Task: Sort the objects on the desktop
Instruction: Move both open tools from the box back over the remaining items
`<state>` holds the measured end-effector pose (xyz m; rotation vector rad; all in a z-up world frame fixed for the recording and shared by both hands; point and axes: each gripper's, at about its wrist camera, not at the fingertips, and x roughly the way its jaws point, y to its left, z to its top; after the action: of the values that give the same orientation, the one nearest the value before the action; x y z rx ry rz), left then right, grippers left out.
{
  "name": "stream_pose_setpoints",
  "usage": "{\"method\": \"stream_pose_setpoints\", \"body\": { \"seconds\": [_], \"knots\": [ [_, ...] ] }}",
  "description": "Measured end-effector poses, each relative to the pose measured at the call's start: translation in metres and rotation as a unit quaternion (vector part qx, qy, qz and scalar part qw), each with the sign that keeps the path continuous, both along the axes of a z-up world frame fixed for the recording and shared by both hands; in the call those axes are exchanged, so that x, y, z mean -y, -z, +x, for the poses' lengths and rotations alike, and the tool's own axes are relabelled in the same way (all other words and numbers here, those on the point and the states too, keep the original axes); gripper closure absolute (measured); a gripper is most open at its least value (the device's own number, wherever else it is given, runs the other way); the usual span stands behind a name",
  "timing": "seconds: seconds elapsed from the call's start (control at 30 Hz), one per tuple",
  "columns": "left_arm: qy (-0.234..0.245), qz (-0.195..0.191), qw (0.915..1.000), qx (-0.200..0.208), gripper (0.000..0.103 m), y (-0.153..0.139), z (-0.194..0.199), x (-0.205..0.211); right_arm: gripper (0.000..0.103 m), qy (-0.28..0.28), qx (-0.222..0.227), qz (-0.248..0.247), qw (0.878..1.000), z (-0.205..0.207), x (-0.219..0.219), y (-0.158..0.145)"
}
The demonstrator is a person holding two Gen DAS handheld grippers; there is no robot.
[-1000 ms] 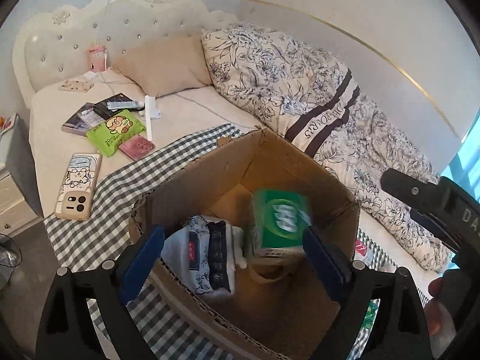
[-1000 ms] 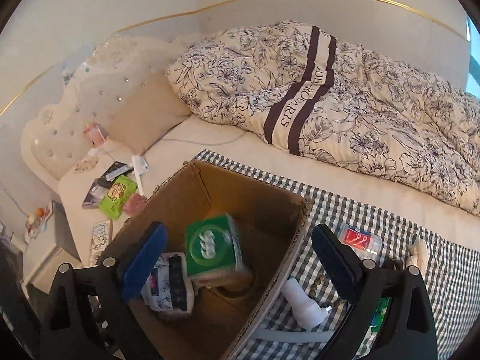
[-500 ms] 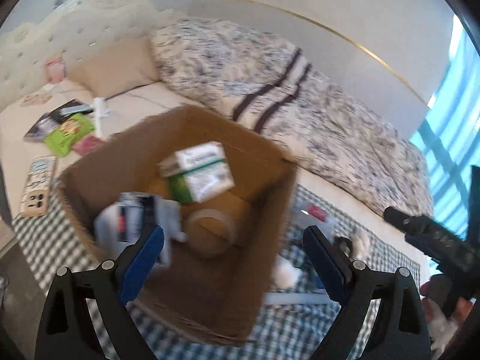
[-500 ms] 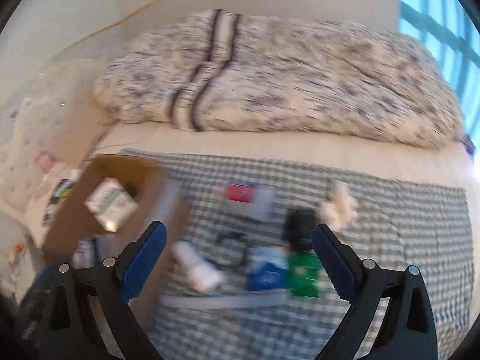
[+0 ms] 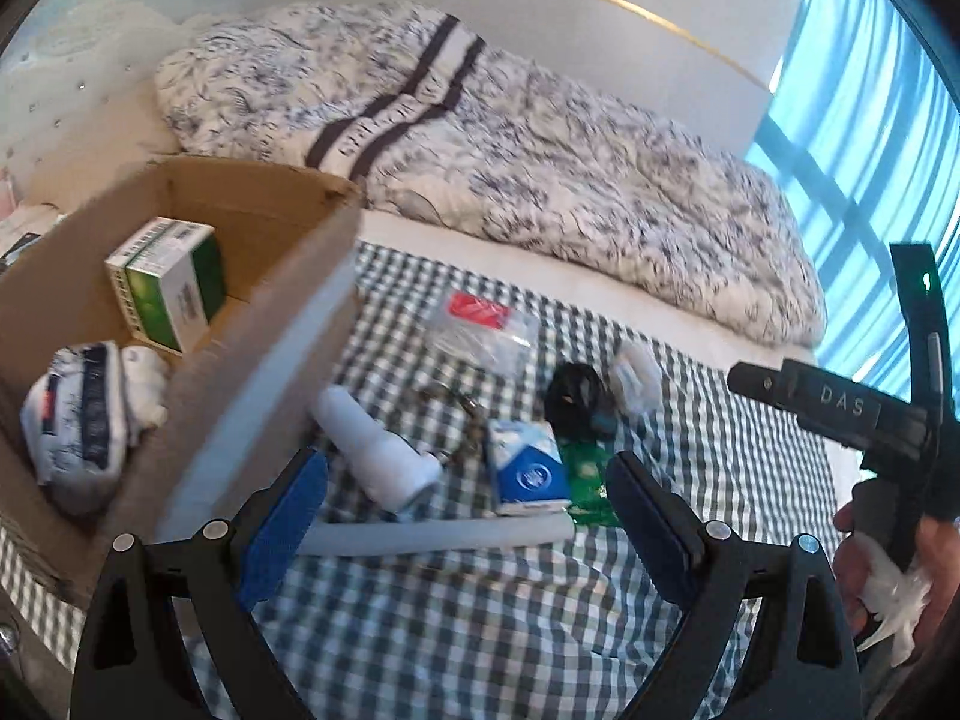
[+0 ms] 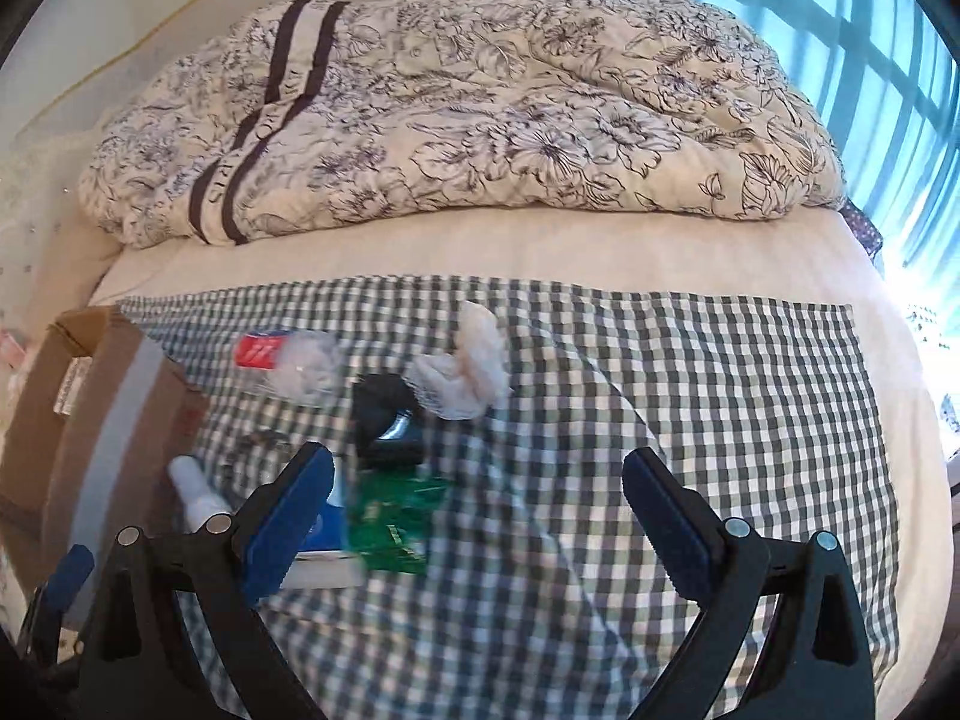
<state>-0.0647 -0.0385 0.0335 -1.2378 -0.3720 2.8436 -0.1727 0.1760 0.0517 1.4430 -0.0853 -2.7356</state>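
Moved since earlier: both views have swung right, off the open brown cardboard box [image 5: 198, 300] and onto the clutter on the green-and-white checked cloth [image 5: 480, 612]; the green-and-white carton [image 5: 168, 285] and the floral tissue pack [image 5: 84, 414] lie in the box.
Left gripper [image 5: 468, 498]: fingers spread wide, holding nothing, above the cloth near the box's corner.
Right gripper [image 6: 477, 510]: fingers equally wide apart and empty, over the green foil sachet [image 6: 390, 525].
Likely next thing: white plastic bottle [image 5: 375, 447], lying on its side just beside the box wall.
Bottle's axis: long axis runs from upper left to lower right in the left view, the wider end pointing toward the left gripper.
Handling: probably light, rigid and smooth, so it may roll or slip; take it across the middle of the body, fingers square to the long axis.
Other pieces: blue-and-white tissue packet [image 5: 528, 468], soft and squashable, take by the short sides; long pale grey strip [image 5: 432, 534], lying crosswise below the bottle; black lump [image 5: 576, 399], blurred, possibly a coiled cable.
Soft scraps: crumpled white tissue [image 6: 474, 369], near weightless.
Far item: clear bag with red label [image 5: 480, 324], crinkly and slippery.
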Motion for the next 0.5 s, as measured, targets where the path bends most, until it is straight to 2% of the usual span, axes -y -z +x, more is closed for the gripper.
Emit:
{"method": "stream_pose_setpoints", "body": {
  "seconds": [0.13, 0.23, 0.4, 0.5],
  "knots": [
    [0.006, -0.020, 0.9996, 0.019, 0.007, 0.015, -0.006, -0.013, 0.007, 0.001, 0.012, 0.001, 1.000, -0.007, -0.006, 0.016],
    [0.004, -0.023, 0.9992, 0.033, 0.007, 0.025, -0.013, -0.016, 0.016, -0.002, 0.025, -0.004, 1.000, -0.013, -0.007, 0.025],
    [-0.001, -0.025, 0.9985, 0.050, 0.007, 0.039, -0.026, -0.011, 0.016, 0.001, 0.031, -0.007, 0.999, -0.025, -0.007, 0.036],
    [-0.023, -0.011, 0.9974, 0.068, 0.007, 0.051, -0.035, 0.004, 0.016, -0.001, 0.033, -0.010, 0.999, -0.031, -0.006, 0.041]
  ]
}}
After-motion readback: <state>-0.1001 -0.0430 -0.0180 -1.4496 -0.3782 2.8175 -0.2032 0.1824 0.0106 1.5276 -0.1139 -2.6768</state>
